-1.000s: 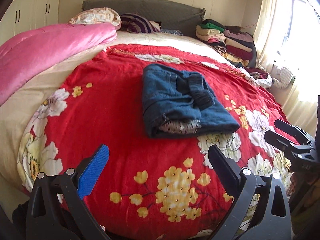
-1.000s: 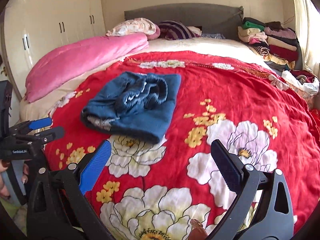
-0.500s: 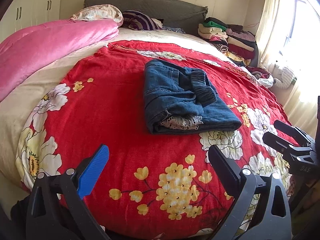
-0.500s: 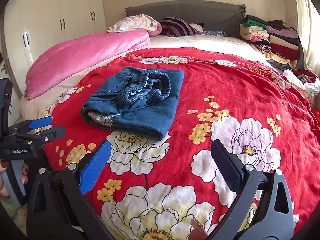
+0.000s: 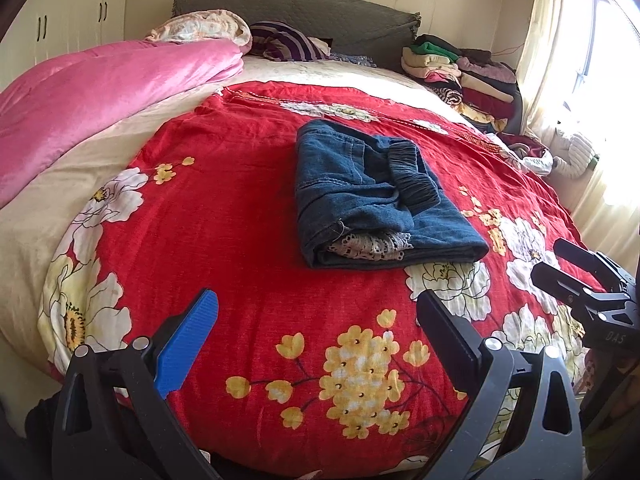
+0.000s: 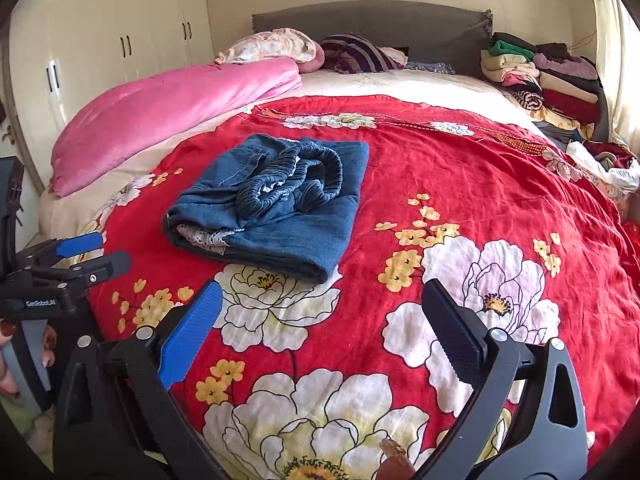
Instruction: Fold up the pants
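1. Left wrist view: one pair of pants [image 5: 372, 196], one red floral bedspread [image 5: 240, 208], one pink quilt [image 5: 100, 96]. Left gripper [image 5: 316, 320] fingers spread wide, empty, held near the bedspread's front edge.
2. Right wrist view: right gripper [image 6: 320, 312] likewise wide apart, empty. Pants [image 6: 276, 208] folded into a compact blue denim bundle, elastic waistband uppermost, mid-bedspread.

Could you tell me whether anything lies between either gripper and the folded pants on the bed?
Nothing visible does. Only bare red floral bedspread lies between the open left gripper and the pants, and likewise between the open right gripper and them. The pink quilt sits off to the side.
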